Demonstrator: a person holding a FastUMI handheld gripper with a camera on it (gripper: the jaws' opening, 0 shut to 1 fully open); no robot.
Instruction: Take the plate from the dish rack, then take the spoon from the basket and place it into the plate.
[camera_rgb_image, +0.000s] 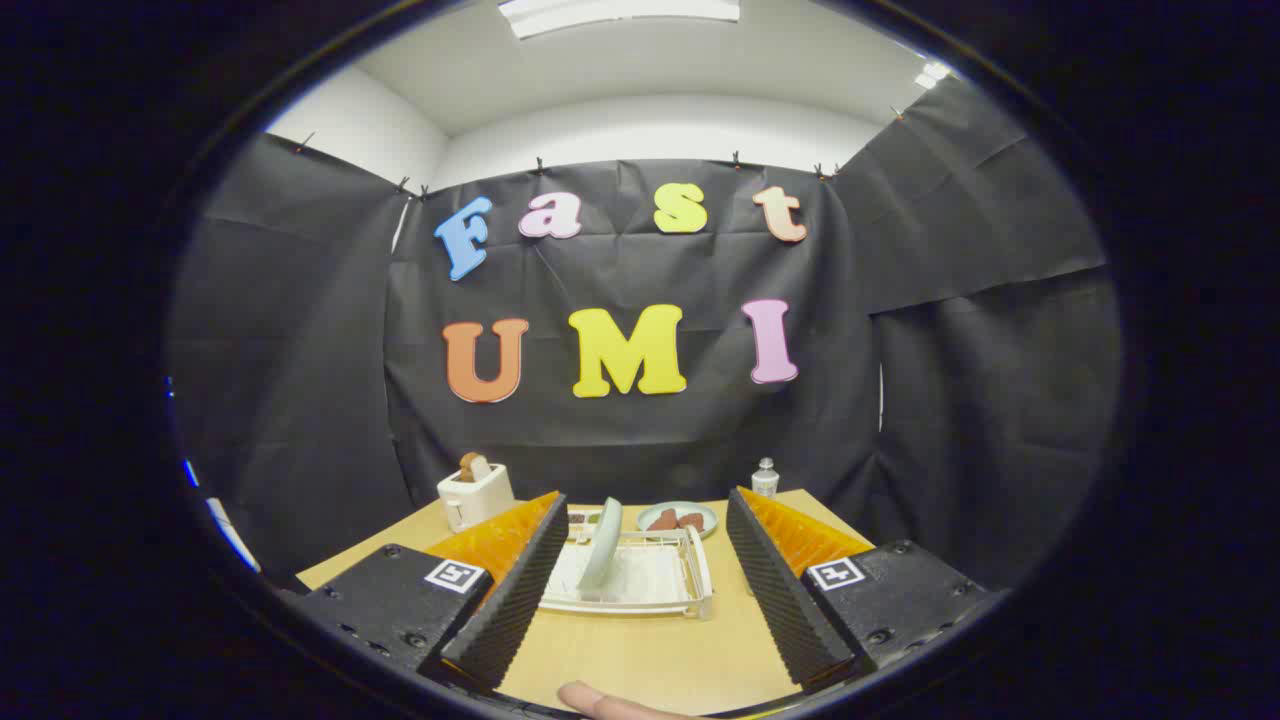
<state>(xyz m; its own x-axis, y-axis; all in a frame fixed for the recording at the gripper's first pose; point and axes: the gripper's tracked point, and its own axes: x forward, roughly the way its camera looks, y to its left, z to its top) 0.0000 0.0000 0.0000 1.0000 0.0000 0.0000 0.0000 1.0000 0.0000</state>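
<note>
Black cloth is backing a wooden table (640, 650), where the gripper (640, 580) is hovering with its fingers spread wide and holding nothing. Between and just beyond them, the plate (600, 543) is standing on edge in the white dish rack (640, 590), so the first step is judged not yet done. No basket or spoon can be identified; fetching the spoon is also remaining.

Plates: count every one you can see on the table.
2. One plate stands on edge in the dish rack, ahead of the open gripper. A second plate, holding brown food, lies flat behind the rack. Others may be hidden.
</note>
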